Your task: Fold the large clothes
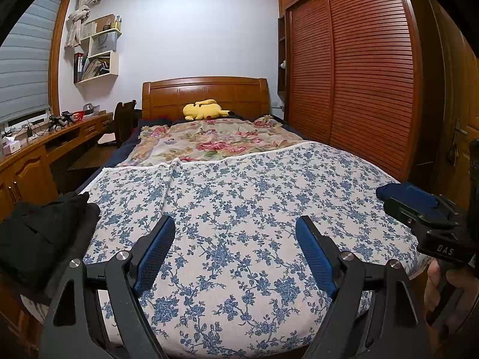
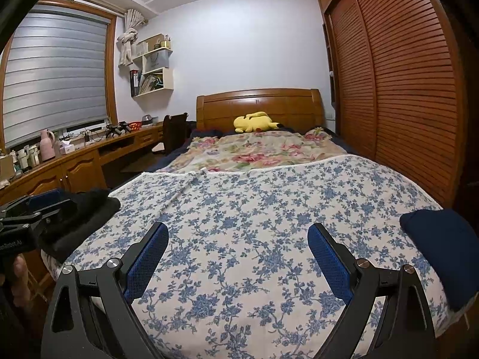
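Observation:
A folded black garment (image 1: 45,233) lies at the left edge of the bed on the blue-flowered cloth (image 1: 239,209); it also shows in the right wrist view (image 2: 86,209). A folded navy garment (image 2: 446,254) lies at the bed's right edge, partly hidden behind the right gripper in the left wrist view (image 1: 401,194). My left gripper (image 1: 235,224) is open and empty above the cloth near the foot of the bed. My right gripper (image 2: 238,230) is open and empty above the cloth too. Each gripper's body shows at the edge of the other's view.
A pink-flowered blanket (image 1: 215,140) covers the far half of the bed, with a yellow plush toy (image 1: 203,110) by the wooden headboard (image 1: 206,92). A wooden desk (image 2: 74,161) with clutter runs along the left. A slatted wardrobe (image 1: 359,74) stands on the right.

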Tool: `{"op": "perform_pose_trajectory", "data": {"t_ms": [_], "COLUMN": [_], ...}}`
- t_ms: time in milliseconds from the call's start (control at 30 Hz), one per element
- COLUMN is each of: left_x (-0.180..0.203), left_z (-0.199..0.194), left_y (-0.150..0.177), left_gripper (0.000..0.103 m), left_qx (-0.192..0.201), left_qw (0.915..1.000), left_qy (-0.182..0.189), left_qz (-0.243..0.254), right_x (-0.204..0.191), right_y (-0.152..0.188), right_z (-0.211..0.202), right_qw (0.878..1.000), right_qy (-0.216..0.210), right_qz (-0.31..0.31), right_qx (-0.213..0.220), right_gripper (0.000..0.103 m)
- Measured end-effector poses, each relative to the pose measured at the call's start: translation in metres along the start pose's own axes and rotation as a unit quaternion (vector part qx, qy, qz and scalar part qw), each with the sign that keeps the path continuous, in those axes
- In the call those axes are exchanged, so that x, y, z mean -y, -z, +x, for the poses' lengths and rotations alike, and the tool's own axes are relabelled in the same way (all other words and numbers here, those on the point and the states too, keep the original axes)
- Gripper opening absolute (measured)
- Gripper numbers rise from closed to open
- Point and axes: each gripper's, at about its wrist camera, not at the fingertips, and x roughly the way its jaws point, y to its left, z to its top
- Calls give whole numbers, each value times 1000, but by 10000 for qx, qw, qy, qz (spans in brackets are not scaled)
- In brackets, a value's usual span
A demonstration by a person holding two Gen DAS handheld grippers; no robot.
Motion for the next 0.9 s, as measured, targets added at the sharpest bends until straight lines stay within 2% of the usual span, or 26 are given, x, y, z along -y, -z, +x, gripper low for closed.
{"op": "perform_pose_trajectory", "data": {"t_ms": [900], "left_x": [-2], "left_z": [2], "left_y": [3], "left_gripper": [83], "left_qx": [-13], "left_qw": [10000], "left_qy": [-23], "left_qz": [-34], "right_x": [1], "right_y": [1], "right_z": [0], "right_qw": [10000], "right_qy": [-28], "right_qz": [-43], "right_qx": [34], "right_gripper": [95]}}
